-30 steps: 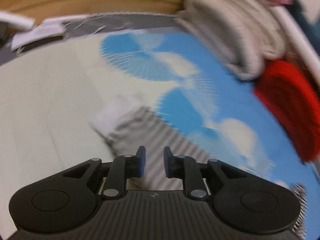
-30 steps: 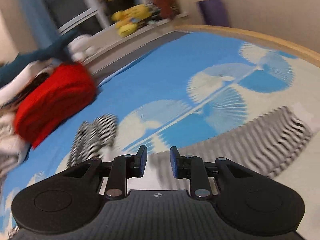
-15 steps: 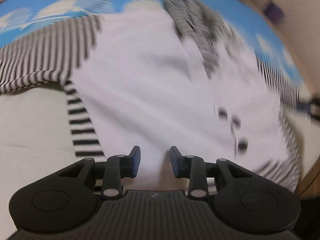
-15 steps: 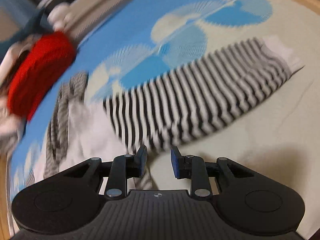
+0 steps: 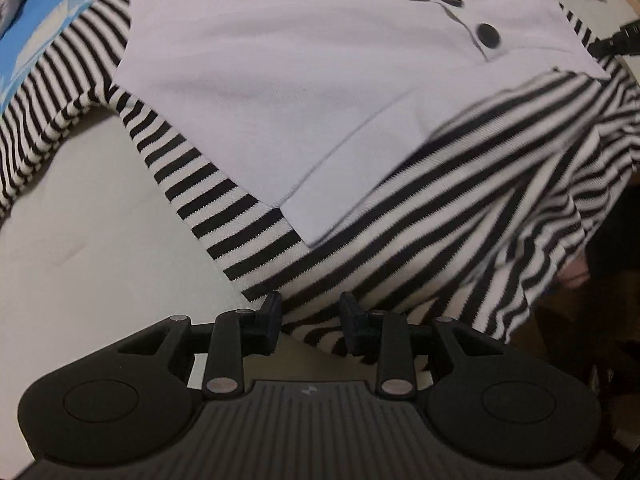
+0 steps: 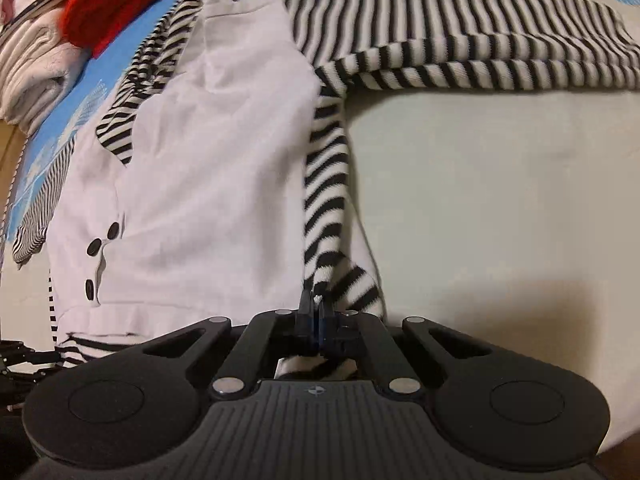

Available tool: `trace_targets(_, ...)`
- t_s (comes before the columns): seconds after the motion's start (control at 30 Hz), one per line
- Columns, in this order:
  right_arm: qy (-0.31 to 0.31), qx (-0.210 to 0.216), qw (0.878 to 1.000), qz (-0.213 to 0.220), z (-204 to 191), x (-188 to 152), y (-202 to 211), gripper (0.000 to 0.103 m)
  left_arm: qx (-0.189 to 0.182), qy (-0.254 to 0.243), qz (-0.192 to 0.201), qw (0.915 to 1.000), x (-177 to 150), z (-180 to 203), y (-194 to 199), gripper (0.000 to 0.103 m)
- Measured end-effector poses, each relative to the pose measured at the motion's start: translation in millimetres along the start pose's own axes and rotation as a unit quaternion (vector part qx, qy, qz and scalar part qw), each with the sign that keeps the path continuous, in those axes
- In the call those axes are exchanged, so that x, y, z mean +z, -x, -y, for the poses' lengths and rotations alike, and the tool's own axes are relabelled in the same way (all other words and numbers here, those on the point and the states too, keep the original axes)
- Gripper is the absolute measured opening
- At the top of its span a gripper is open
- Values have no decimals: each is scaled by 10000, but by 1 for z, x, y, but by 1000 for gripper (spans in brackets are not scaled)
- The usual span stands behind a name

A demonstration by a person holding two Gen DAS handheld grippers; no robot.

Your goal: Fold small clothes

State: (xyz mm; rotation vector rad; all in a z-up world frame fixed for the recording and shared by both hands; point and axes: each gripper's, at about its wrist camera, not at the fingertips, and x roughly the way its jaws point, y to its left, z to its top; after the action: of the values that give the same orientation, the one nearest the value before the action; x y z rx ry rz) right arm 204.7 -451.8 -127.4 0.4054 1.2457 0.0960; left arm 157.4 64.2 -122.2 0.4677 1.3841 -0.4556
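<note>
My right claw (image 6: 317, 312) has just snapped closed and now pinches the striped hem corner of the small top (image 6: 208, 152), a white-fronted garment with black-and-white striped sleeves and dark buttons (image 6: 95, 247), spread flat on the bed sheet (image 6: 500, 184). From that pinch a narrow striped edge runs straight up the view toward the sleeve (image 6: 460, 48), which stretches out to the right, its lower edge doubled over. To the right of that edge the pale sheet lies bare, giving open room on that side. My left claw (image 5: 310, 322) points down over the striped lower hem (image 5: 460, 216), its jaws standing narrowly apart and gripping nothing; striped cloth lies just beyond and between the tips, but I cannot tell whether they touch it. There the white front panel (image 5: 280, 80) ends in a clean corner over the stripes, and bare sheet opens to the left. A red garment (image 6: 116, 4) and folded pale clothes (image 6: 36, 64) sit well apart at the top left, on the blue print.
</note>
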Motion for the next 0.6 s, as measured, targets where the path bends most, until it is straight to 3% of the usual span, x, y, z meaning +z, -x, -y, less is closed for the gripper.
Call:
trace_targets(0.1, -243, -267, 9993, -104, 4, 0, 3, 1, -95, 14, 386, 9992, 4, 5, 16, 36)
trace_targets(0.17, -151, -474, 9986, 170, -1, 2, 16, 7, -436, 203, 891, 9949, 11, 4, 36, 36)
trace_targets(0.23, -87, -251, 9984, 499, -6, 6, 29, 10, -817, 268, 1230, 9887, 16, 11, 46, 36)
trace_targets(0.27, -51, -50, 9981, 611, -11, 8, 33, 18, -1021, 282, 1295, 9859, 19, 18, 47, 36)
trace_targets(0.33, 213, -70, 9989, 405, -18, 6, 22, 24, -1165, 252, 1051, 9873, 23, 24, 34, 36)
trace_targets(0.4, 540, -497, 9970, -239, -22, 0, -4, 22, -874, 2, 481, 9950, 24, 35, 11, 37)
trace_targets(0.47, 536, -570, 9968, -181, -22, 2, -1, 19, -603, -320, 380, 9969, 24, 39, 5, 38)
trace_targets(0.53, 309, -447, 9980, 310, -22, 15, 24, 22, -571, 11, 810, 9951, 32, 26, 24, 38)
trace_targets(0.6, 326, -308, 9934, 1058, -22, 29, 57, 23, -566, 421, 1390, 9878, 39, 11, 47, 39)
